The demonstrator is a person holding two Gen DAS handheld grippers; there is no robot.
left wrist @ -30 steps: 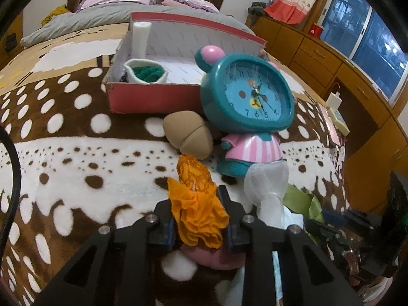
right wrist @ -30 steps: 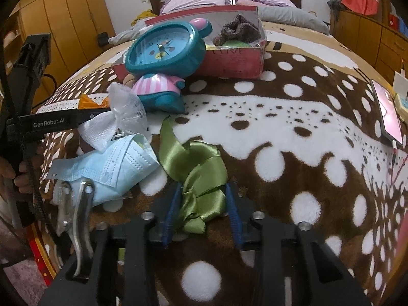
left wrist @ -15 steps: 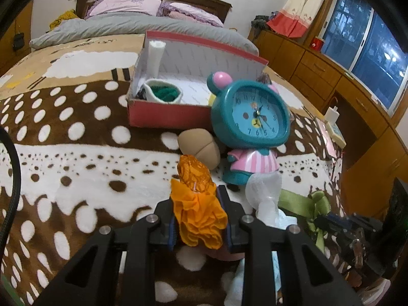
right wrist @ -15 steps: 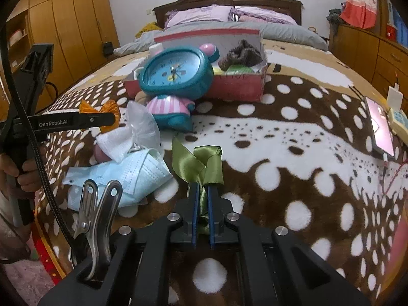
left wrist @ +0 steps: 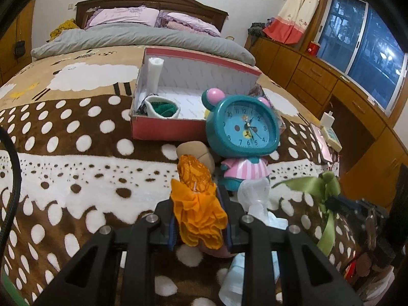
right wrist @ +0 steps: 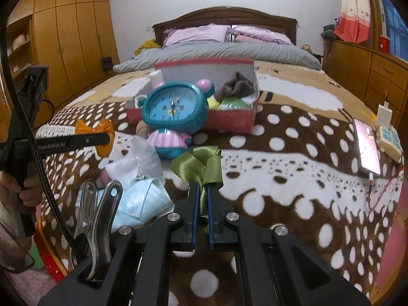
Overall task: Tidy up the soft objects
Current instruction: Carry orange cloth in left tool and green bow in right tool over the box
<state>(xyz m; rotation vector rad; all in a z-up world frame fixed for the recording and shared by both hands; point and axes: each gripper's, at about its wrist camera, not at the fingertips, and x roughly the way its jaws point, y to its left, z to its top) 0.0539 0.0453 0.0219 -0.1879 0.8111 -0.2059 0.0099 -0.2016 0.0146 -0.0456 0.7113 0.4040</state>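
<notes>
Left wrist: one orange bow (left wrist: 197, 209), one clock (left wrist: 243, 127) (teal).

Blanket (right wrist: 293, 153): brown, white spots, white band with brown dots; tan section with white sheep further up.
Box (left wrist: 165, 127): red outside, white inside.
Clock (left wrist: 244, 127): teal body, light blue face, pink ears, pink-white striped dress.
Bow (left wrist: 199, 209): orange.
Ribbon (right wrist: 201, 165): olive green satin.
Face mask (right wrist: 142, 201): pale blue.
Pillows (right wrist: 199, 32): lilac.
Duvet (right wrist: 229, 53): grey.
Gripper pads (right wrist: 195, 211): blue, on black fingers.
</notes>
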